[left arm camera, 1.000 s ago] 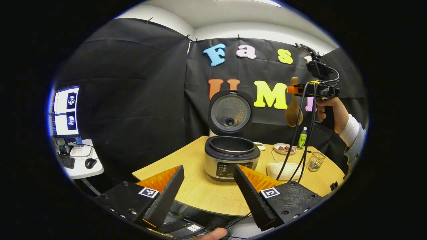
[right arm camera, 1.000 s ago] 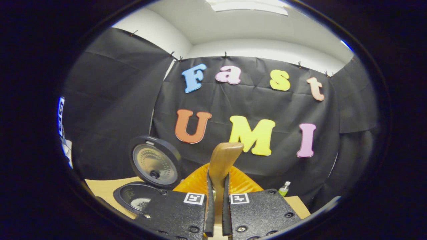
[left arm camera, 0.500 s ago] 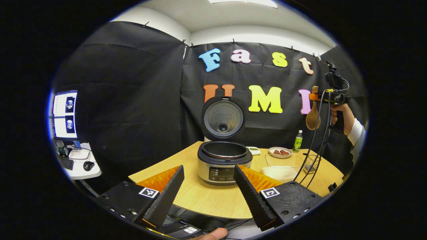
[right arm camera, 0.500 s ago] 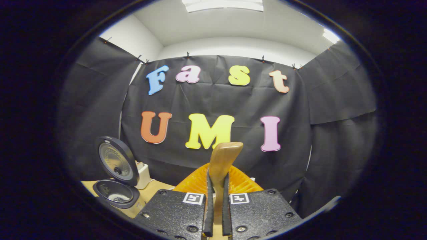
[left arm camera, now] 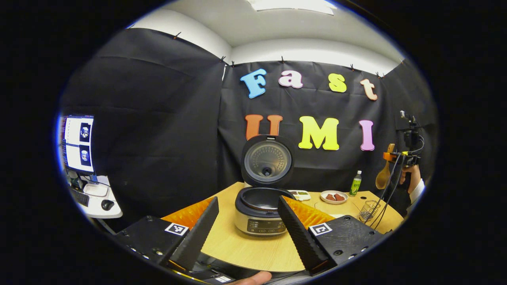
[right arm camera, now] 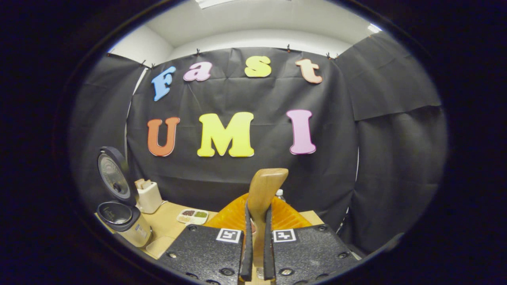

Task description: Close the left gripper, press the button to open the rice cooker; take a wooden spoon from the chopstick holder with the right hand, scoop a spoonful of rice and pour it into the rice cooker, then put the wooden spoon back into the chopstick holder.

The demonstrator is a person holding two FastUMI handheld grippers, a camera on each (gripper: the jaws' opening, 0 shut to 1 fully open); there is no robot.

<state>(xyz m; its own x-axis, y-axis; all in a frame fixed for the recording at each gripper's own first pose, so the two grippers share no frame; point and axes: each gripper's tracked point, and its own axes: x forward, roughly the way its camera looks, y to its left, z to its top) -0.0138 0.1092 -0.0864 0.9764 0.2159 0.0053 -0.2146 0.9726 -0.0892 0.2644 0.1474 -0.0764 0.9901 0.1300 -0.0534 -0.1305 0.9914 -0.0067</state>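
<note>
The wooden spoon [right arm camera: 263, 194] at lower centre of the right gripper view is smooth, satin-finished wood — warm and faintly glossy. The rice cooker [left arm camera: 261, 213], centre of the left gripper view, has a brushed metal body, a glossy dark control panel and a dimpled metal lid lining. The table [left arm camera: 253, 247] beneath it is matt pale wood grain. At lower right, the chopstick holder [left arm camera: 368, 209] is thin wire mesh — metal.
</note>
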